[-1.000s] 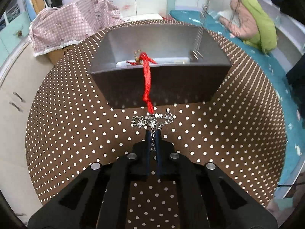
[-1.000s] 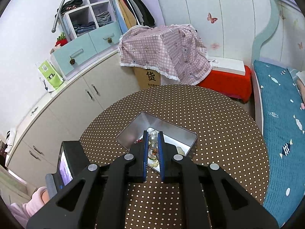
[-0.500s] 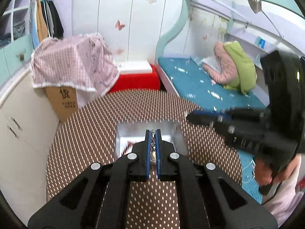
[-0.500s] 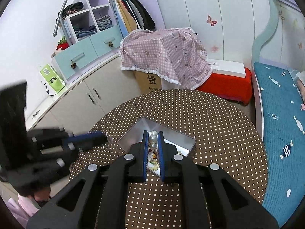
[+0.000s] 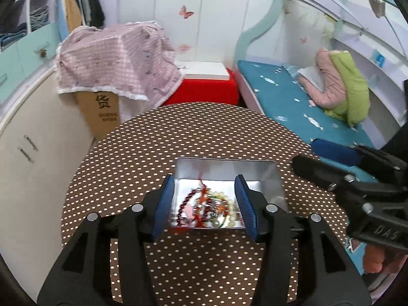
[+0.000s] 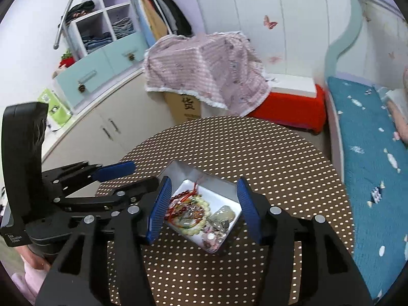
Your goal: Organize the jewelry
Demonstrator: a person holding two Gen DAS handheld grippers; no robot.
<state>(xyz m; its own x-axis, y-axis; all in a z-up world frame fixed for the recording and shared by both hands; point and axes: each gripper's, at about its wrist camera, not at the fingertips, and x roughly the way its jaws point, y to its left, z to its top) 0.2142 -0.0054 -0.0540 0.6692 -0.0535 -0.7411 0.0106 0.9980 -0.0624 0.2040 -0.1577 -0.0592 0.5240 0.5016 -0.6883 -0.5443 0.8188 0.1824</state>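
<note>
Bedroom setting: a round table (image 5: 204, 127) with a brown white-dotted cover fills the lower centre of both views, with a blue-covered bed (image 5: 280, 94) at right and pale cupboards (image 6: 107, 127) at left. Bare dotted cloth surrounds the tin on all sides up to the table's curved far edge.

A rectangular metal tin (image 5: 224, 164) sits near mid-table. In the left wrist view its long axis runs left to right across the frame; in the right wrist view (image 6: 219, 186) it lies diagonally, one corner toward the upper left. Inside lies a tangle of jewelry (image 5: 211, 209): dark red beads, pale beads, red cord, silver pieces.

The left gripper (image 5: 205, 204) hangs above the tin's near edge, blue pads spread wide, nothing between them. The right gripper (image 6: 202, 207) likewise stands spread wide and empty over the tin, and appears at right centre of the left view.
</note>
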